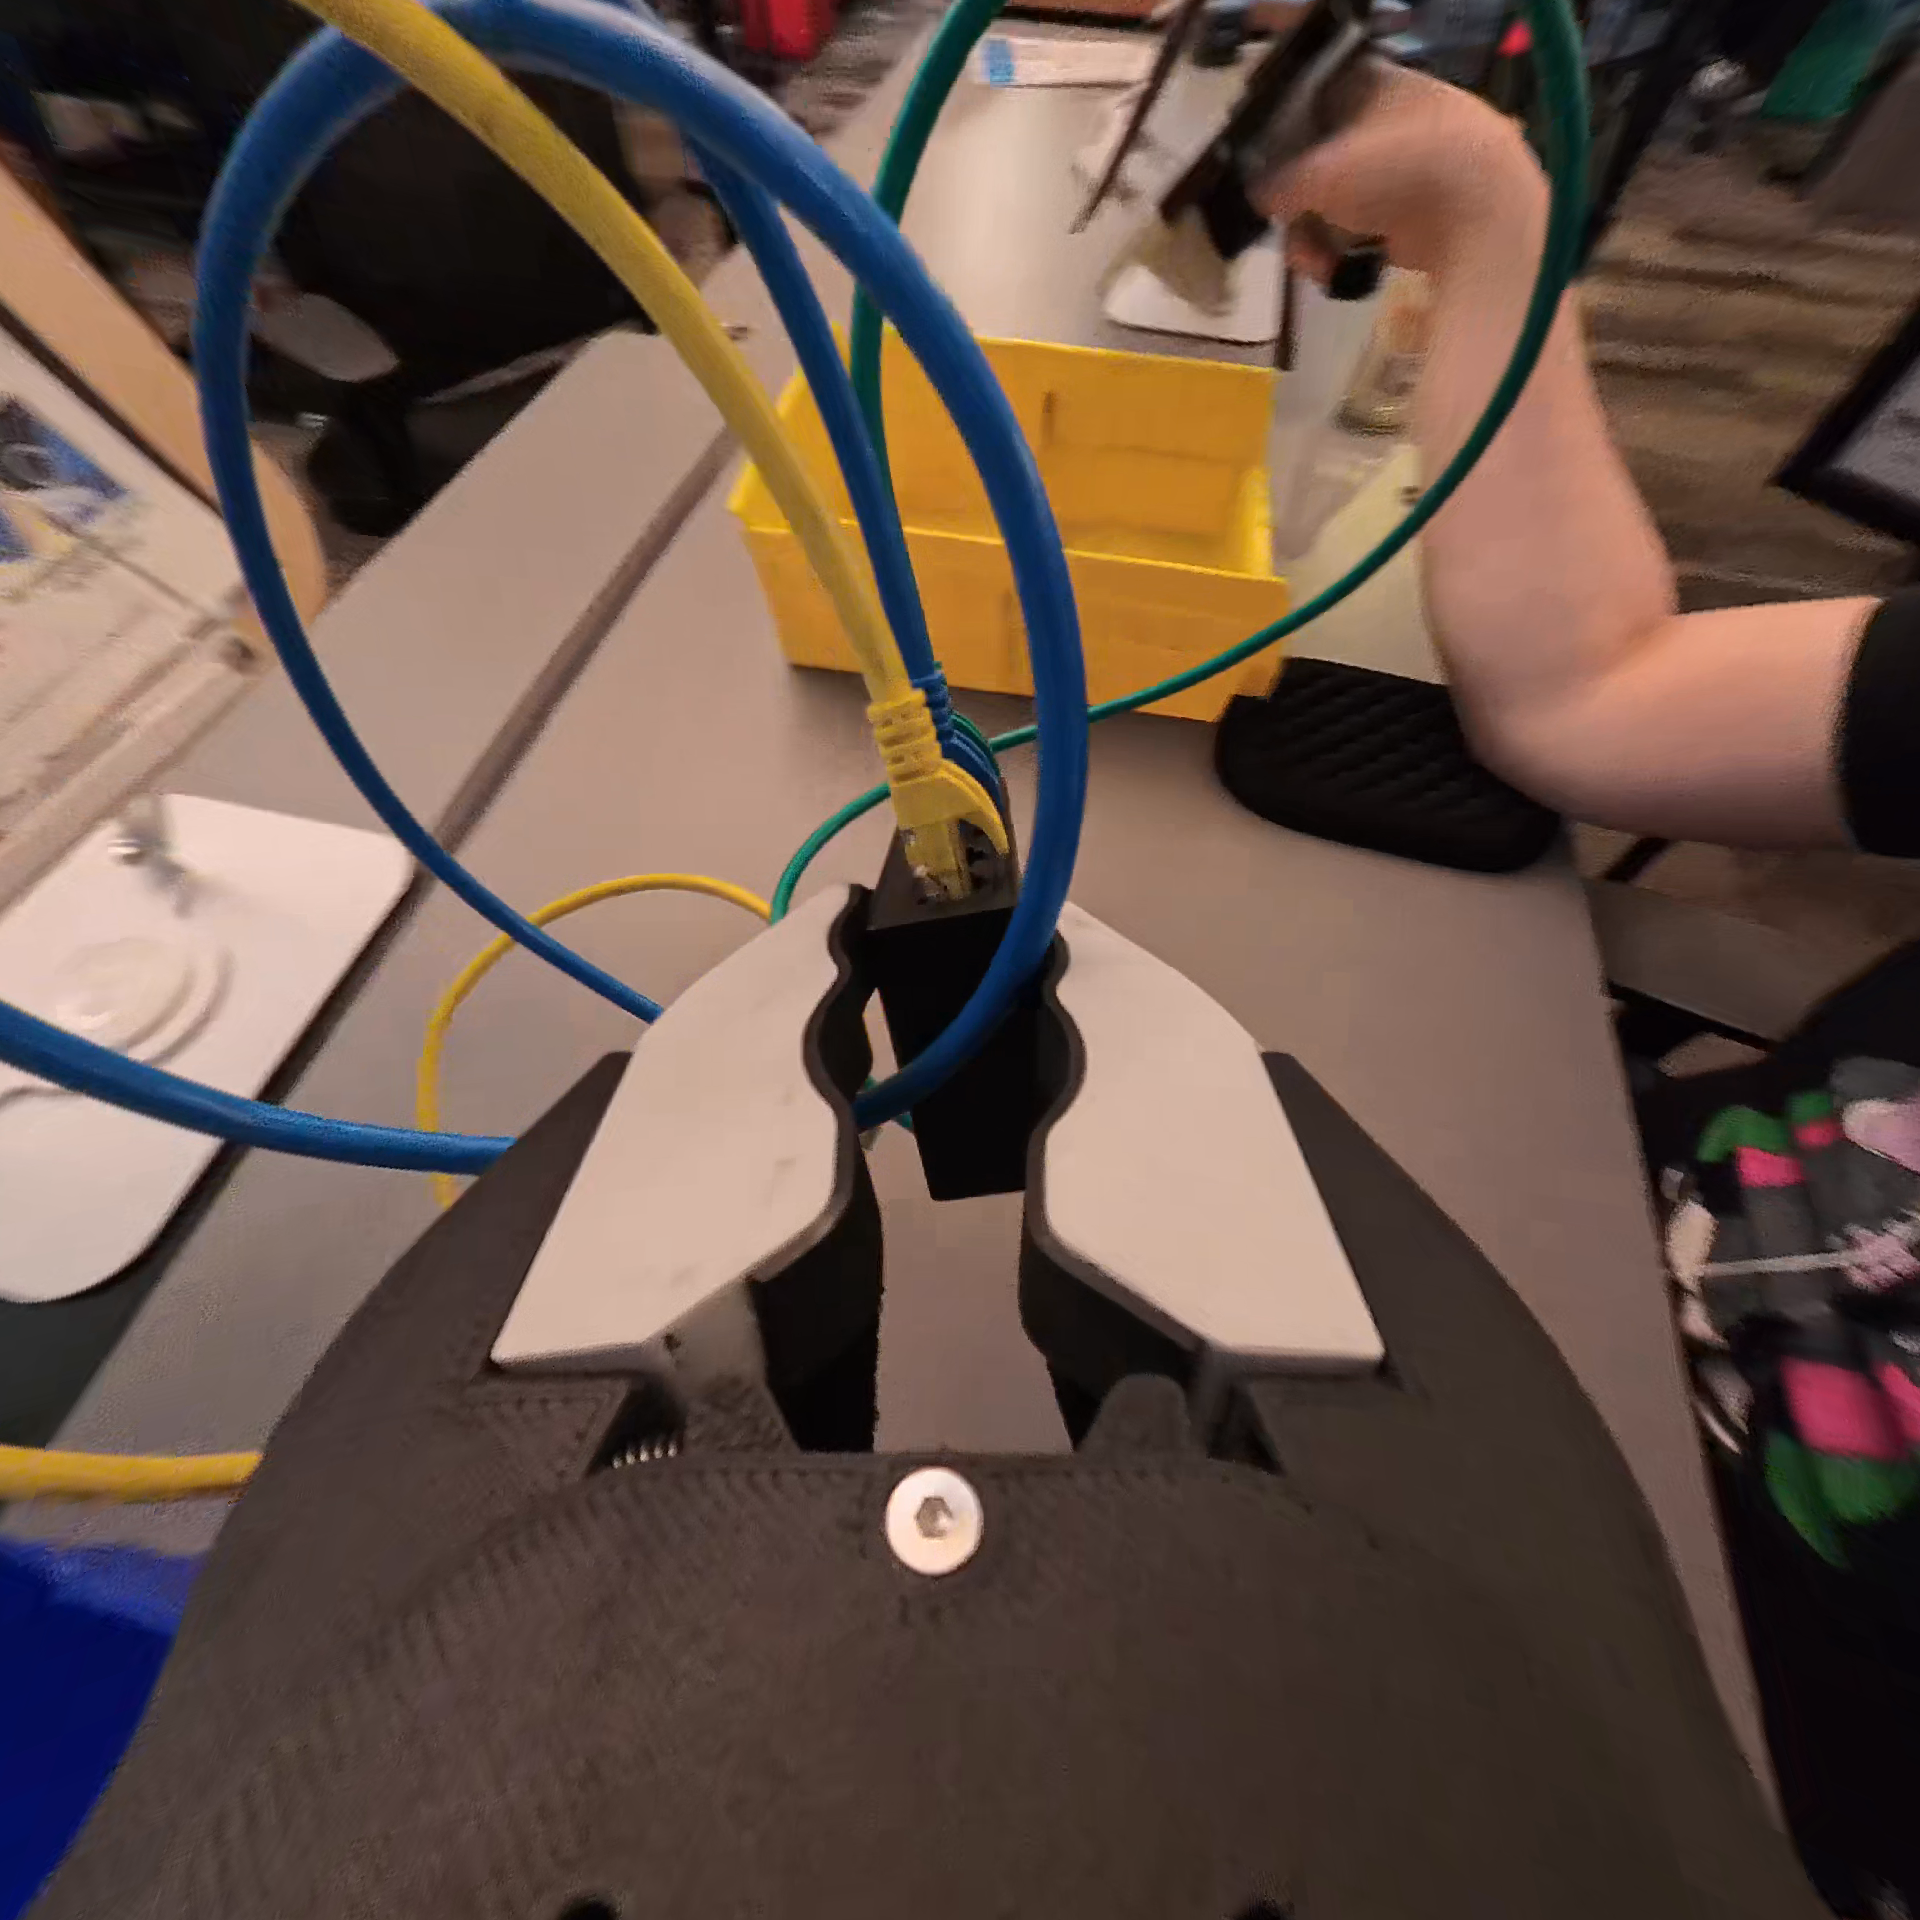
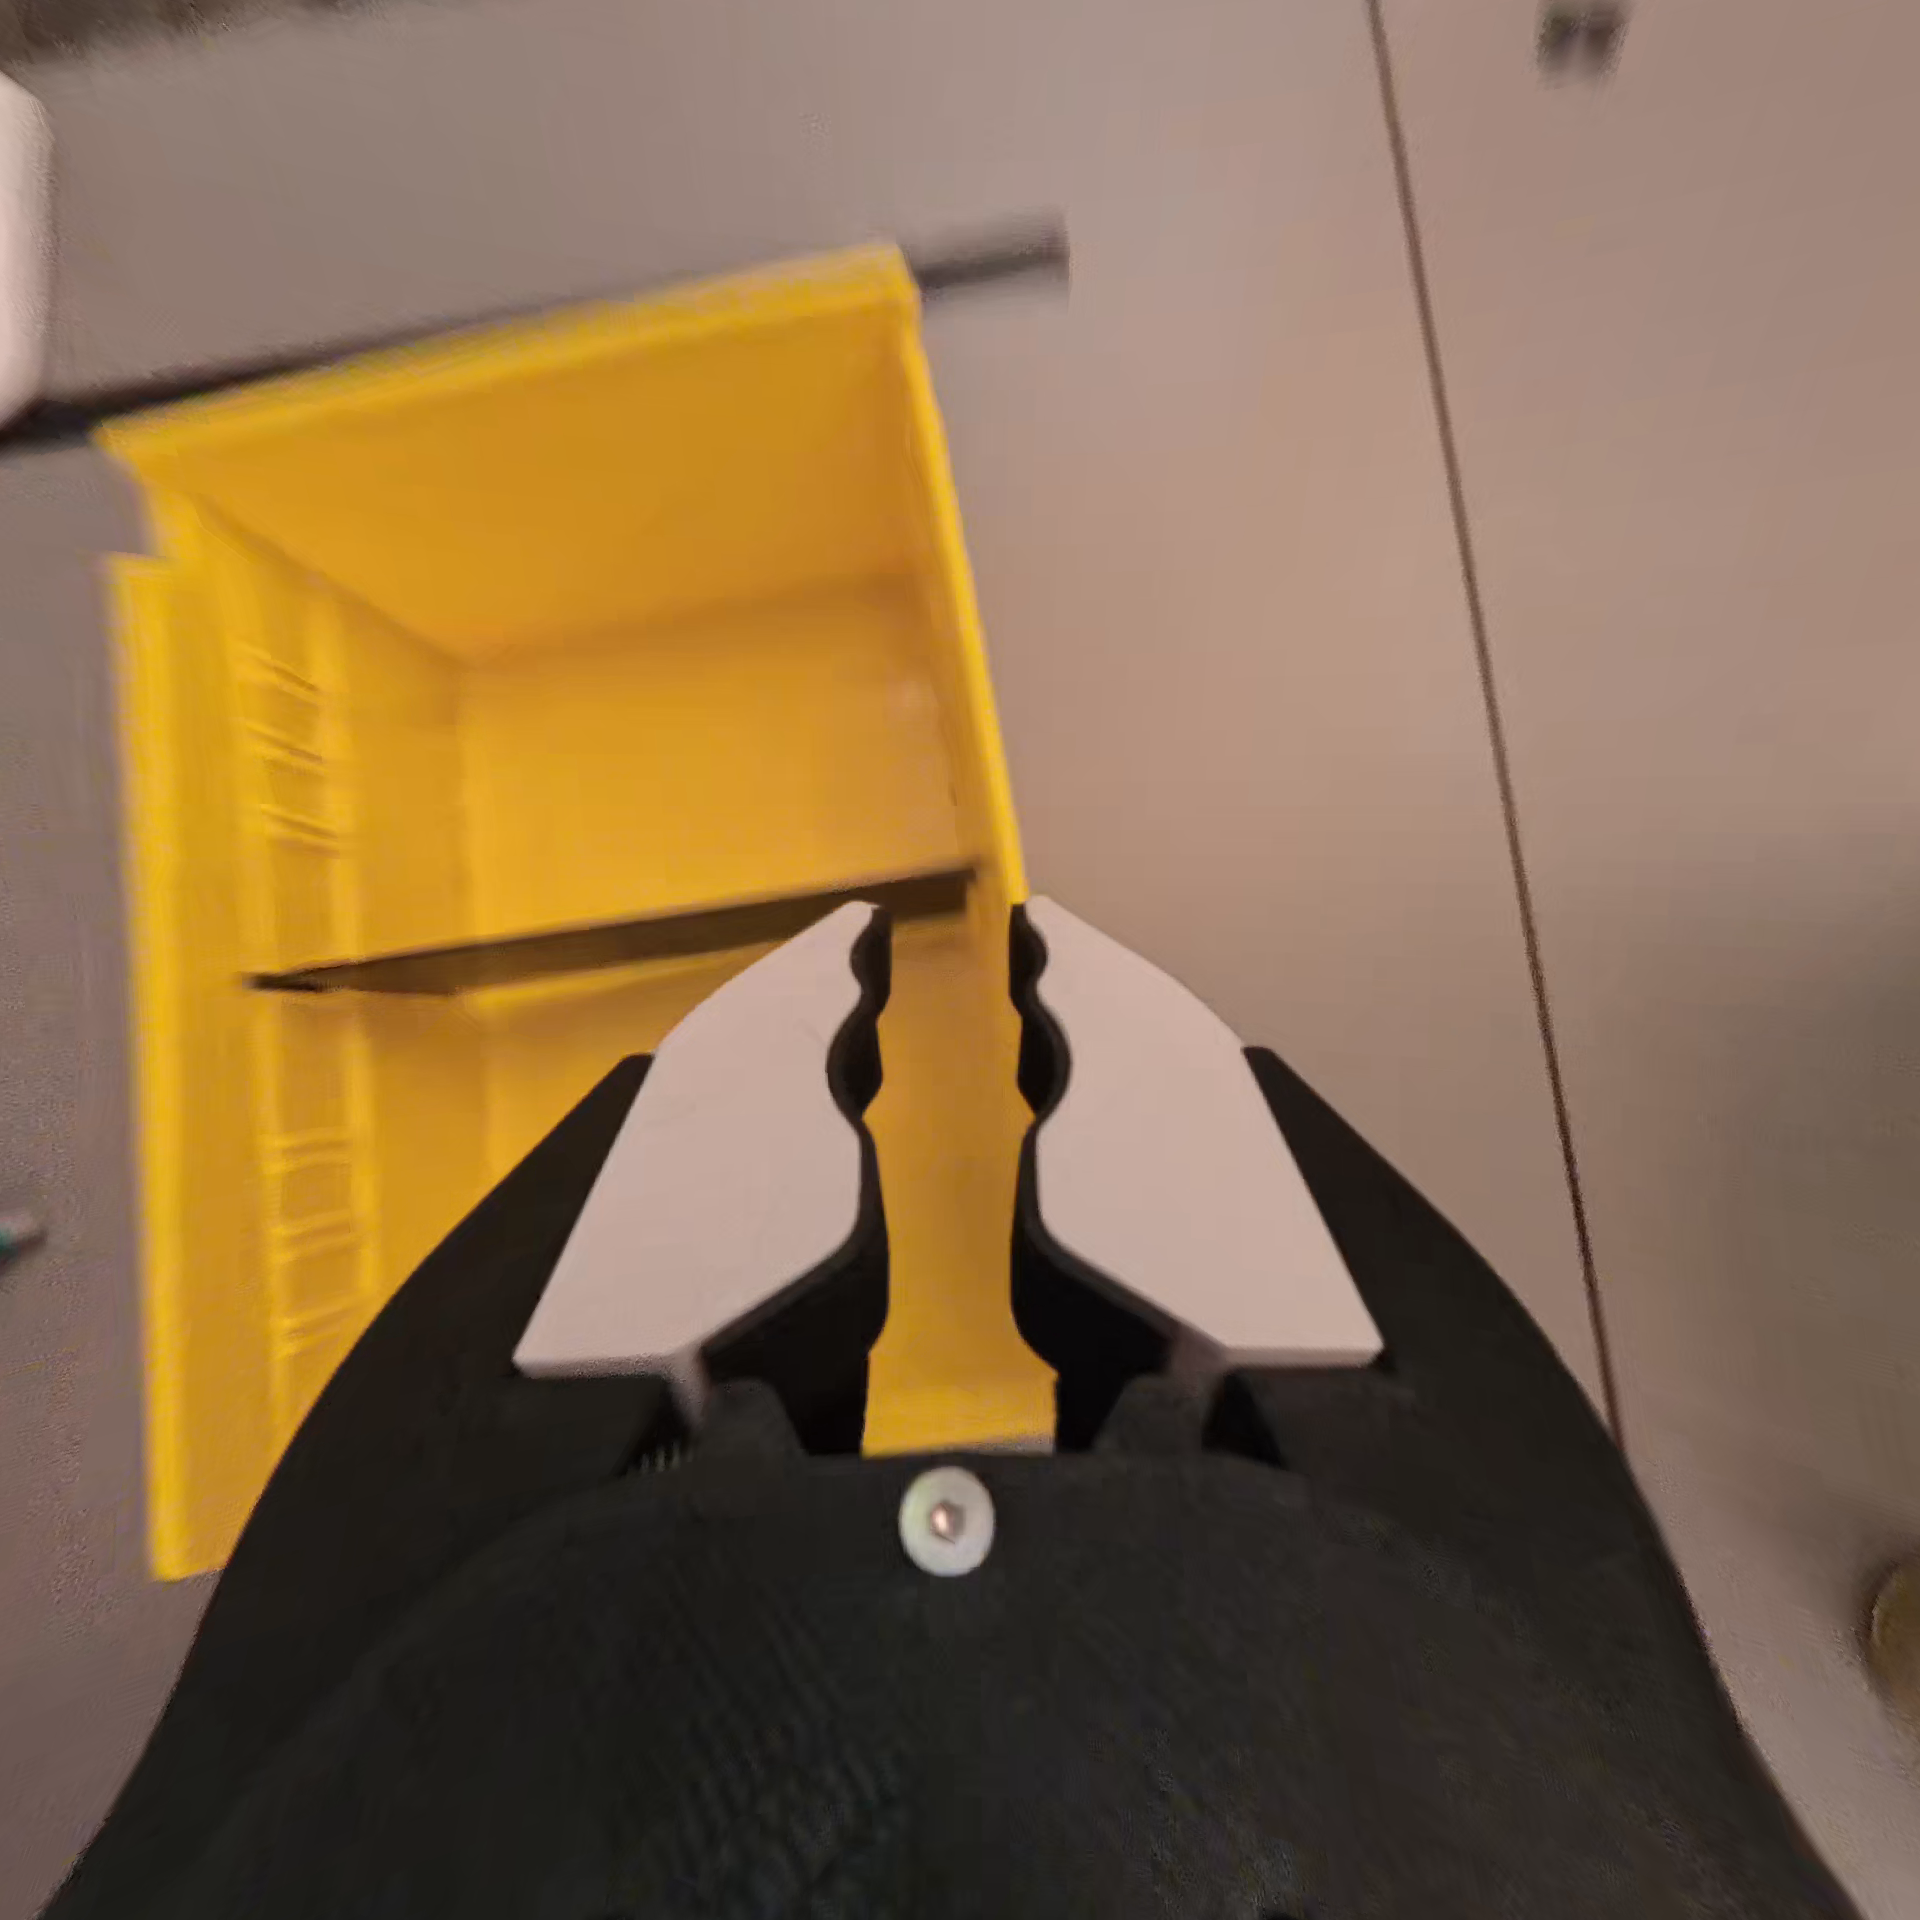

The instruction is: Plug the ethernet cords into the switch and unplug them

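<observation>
My left gripper (image 1: 956, 916) is shut on a small black switch (image 1: 951, 1039) and holds it upright above the grey table (image 1: 1299, 1039). A yellow cord's plug (image 1: 923, 800) sits in the switch's top face. A blue cord (image 1: 1049, 582) and a green cord (image 1: 1455, 478) run to the same face behind it and loop wide around it. My right gripper (image 2: 951, 914) is open and empty, pointing down over the near right corner of a yellow bin (image 2: 582, 520). In the left wrist view it is a blur at the top right (image 1: 1299, 114), held by a hand.
The yellow bin (image 1: 1143, 613) stands behind the switch, with a dark divider (image 2: 623, 945) inside. A black mesh pad (image 1: 1371, 769) lies under the person's forearm (image 1: 1538, 582). A white pad (image 1: 187, 997) lies on the left and a blue bin (image 1: 62, 1714) is at the lower left. Left tips to right tips: about 50 cm.
</observation>
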`<state>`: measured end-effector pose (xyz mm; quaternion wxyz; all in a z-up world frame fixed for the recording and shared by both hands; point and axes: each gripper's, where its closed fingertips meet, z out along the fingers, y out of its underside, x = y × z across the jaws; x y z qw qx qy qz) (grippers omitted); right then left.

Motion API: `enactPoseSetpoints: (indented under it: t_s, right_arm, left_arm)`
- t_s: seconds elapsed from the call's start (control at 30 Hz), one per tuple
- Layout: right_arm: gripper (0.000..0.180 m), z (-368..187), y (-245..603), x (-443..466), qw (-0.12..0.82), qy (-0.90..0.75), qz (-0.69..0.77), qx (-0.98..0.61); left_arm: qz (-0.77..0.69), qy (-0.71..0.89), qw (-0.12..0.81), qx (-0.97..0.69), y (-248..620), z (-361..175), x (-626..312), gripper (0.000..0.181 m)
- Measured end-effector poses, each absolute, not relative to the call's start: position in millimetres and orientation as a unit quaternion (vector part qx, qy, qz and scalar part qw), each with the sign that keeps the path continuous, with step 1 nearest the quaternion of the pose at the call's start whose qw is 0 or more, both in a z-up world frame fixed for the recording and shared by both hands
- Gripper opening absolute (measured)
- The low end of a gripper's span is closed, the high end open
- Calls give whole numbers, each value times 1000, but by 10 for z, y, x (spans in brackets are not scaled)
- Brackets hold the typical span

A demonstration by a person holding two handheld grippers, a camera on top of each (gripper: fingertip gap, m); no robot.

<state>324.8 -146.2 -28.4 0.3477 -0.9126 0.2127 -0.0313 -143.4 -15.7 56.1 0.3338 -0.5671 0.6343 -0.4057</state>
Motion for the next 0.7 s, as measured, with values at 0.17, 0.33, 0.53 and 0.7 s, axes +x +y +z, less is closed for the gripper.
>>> enactPoseSetpoints:
  t_s: [0.17, 0.33, 0.53, 0.7]
  right_arm:
    - [23, 1199, -800, 1639, 672, -212, -48, -708]
    - [39, 949, -717, -213, 651, -472, 171, -570]
    - [52, 589, -483, -918, 514, -402, 435, -620]
    - [53, 255, -467, -1400, 421, -391, 491, -654]
  left_arm:
    - [-484, 630, 258, -550, -297, 584, -1543, 27]
    - [-520, 605, 232, -556, -306, 656, -1610, 27]
    - [-532, 625, 211, -532, -418, 659, -1644, 27]
    - [-527, 635, 178, -536, -469, 492, -1490, 26]
